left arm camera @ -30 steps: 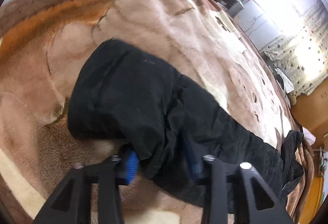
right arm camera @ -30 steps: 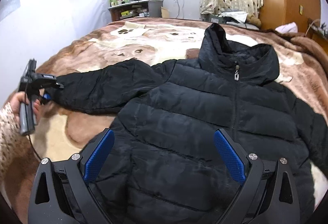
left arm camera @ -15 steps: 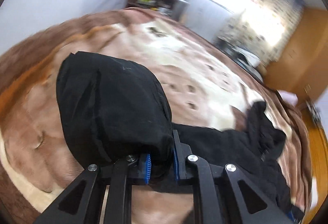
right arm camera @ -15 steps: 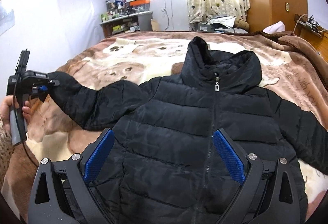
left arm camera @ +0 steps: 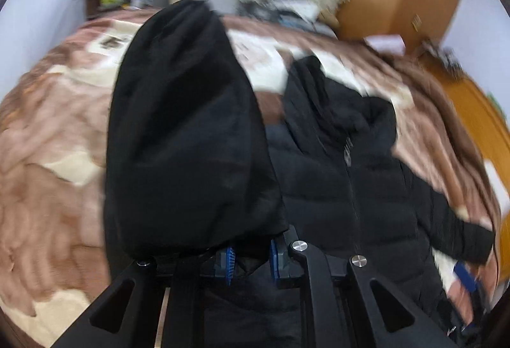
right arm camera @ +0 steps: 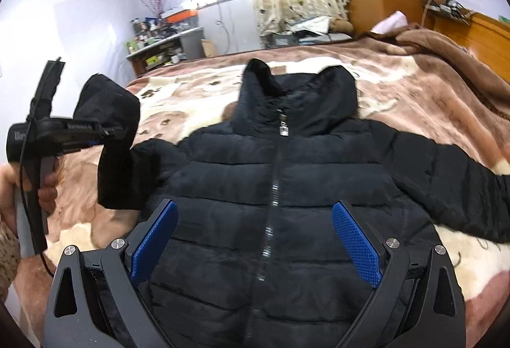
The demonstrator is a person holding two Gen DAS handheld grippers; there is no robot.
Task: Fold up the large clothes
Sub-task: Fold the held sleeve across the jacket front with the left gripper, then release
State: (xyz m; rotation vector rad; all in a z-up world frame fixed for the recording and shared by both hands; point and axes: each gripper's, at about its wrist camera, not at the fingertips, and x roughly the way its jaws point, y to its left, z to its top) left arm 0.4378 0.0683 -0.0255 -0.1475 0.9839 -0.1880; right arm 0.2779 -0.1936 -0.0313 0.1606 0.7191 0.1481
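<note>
So far only the left sleeve (right arm camera: pixel 118 137) is lifted, pinched by the left gripper (left arm camera: pixel 250 260); the right gripper (right arm camera: pixel 255 247) hangs spread over the unfolded jacket (right arm camera: pixel 287 188).

No text can be read; white lettering on the left tool (right arm camera: pixel 111 133) is too blurred.

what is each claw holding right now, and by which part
The left claw is shut on the black jacket by the end of its sleeve, lifted off the bed. The right claw holds nothing.
</note>
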